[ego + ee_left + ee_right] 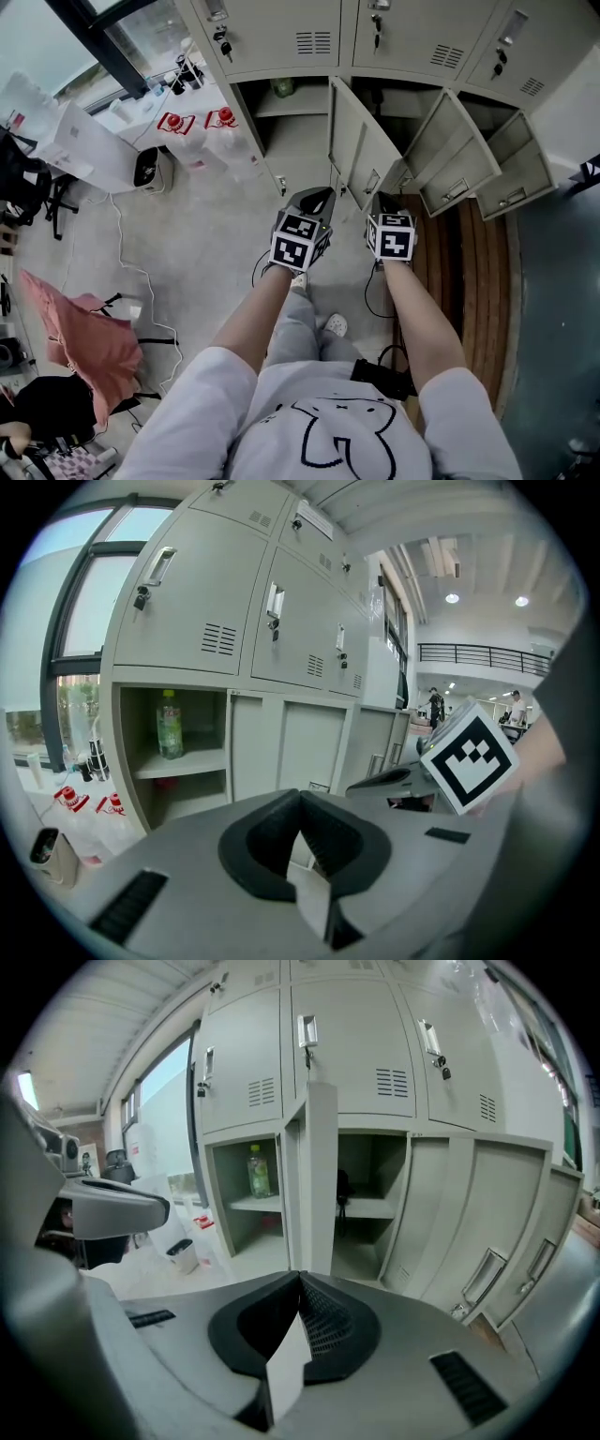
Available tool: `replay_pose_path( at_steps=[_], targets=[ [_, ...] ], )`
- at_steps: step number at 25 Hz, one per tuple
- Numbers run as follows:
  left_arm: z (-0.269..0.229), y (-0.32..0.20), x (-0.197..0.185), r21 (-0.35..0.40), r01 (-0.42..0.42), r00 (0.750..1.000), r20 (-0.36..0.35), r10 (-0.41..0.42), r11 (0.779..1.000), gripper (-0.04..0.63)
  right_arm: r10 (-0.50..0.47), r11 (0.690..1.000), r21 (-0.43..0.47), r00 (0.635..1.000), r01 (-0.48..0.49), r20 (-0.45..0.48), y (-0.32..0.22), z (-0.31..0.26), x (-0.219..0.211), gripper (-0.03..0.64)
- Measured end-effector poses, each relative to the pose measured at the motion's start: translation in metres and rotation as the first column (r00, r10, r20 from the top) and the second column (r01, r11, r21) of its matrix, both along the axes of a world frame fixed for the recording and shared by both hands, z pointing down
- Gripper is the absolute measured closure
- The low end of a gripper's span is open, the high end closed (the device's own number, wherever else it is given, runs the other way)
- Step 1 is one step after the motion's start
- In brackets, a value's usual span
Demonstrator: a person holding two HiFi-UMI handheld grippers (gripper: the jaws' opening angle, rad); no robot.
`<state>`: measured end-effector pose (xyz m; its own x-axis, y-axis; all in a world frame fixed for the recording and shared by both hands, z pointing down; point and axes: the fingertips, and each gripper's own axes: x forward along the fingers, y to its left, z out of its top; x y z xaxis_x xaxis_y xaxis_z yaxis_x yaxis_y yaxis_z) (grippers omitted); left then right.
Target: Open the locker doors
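**Both tongs clenched, empty; shut upper doors lie above and ahead**

Left gripper [317, 197]: jaws pressed together, nothing between them. The upper-left door [272, 33] is shut, up and left of its line.

The lower doors [361, 150] already stand swung out.

Right gripper [386, 204]: jaws together, empty. The middle upper door [352, 1044] is shut, and its upright handle [307, 1030] sits straight above the jaws' line. The right hand looks nearer to it, and the reach goes upward.

1 green bottle [170, 724] and 1 pink cloth [82, 339]

Matt metal lockers [272, 28] (floor [216, 234] seemingly concrete)
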<state>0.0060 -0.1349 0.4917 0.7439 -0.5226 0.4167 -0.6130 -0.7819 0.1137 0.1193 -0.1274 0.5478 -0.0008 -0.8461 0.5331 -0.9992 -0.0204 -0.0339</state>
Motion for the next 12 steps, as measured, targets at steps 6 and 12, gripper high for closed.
replay_pose_path(
  at_steps=[6, 12],
  targets=[
    [-0.024, 0.028, 0.007, 0.050, -0.010, 1.000, -0.028, 0.011, 0.999, 0.583, -0.107, 0.987, 0.118, 0.994, 0.109, -0.020, 0.021, -0.051, -0.011, 0.601],
    [-0.061, 0.049, 0.021, 0.120, -0.056, 0.994, -0.088, 0.066, 0.991, 0.583, -0.200, 0.958, 0.211, 0.980, 0.193, 0.013, 0.051, -0.103, -0.028, 0.603]
  ],
)
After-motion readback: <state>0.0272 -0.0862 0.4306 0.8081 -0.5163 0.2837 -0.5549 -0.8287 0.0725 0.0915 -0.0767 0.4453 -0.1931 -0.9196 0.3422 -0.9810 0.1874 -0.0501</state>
